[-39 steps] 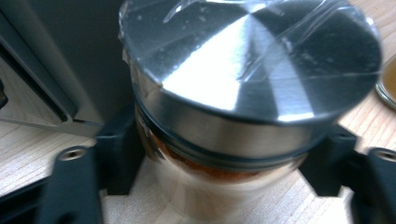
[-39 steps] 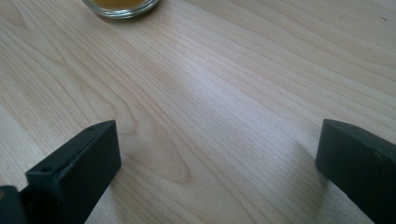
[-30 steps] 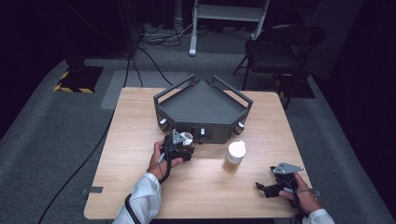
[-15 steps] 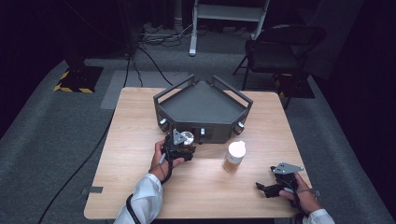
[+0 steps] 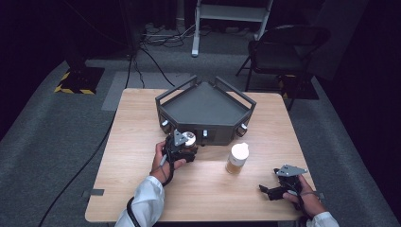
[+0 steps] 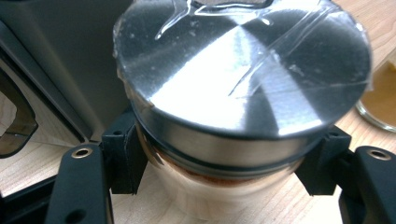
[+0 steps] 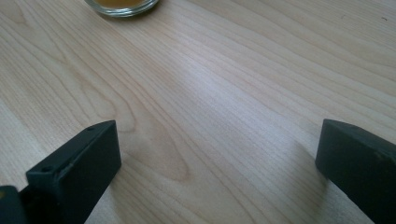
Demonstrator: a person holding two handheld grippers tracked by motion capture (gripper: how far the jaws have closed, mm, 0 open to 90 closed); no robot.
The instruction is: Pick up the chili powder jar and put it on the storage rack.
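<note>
White sleeves point(image 5: 147, 203) cover both forearms; each black gripper carries a grey three-cornered plate point(image 5: 291, 170) and square black fingers point(image 7: 79, 163).

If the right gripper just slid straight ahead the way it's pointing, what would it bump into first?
Probably the jar of amber stuff. The right gripper is open over bare table, and the jar's base sits ahead, a little left of its line, so it might just clip it or slip past.

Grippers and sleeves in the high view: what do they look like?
Both the left gripper and the right gripper are black, each topped by a grey three-cornered plate. A thin dark cable trails from the left one. The person wears white sleeves.
</note>
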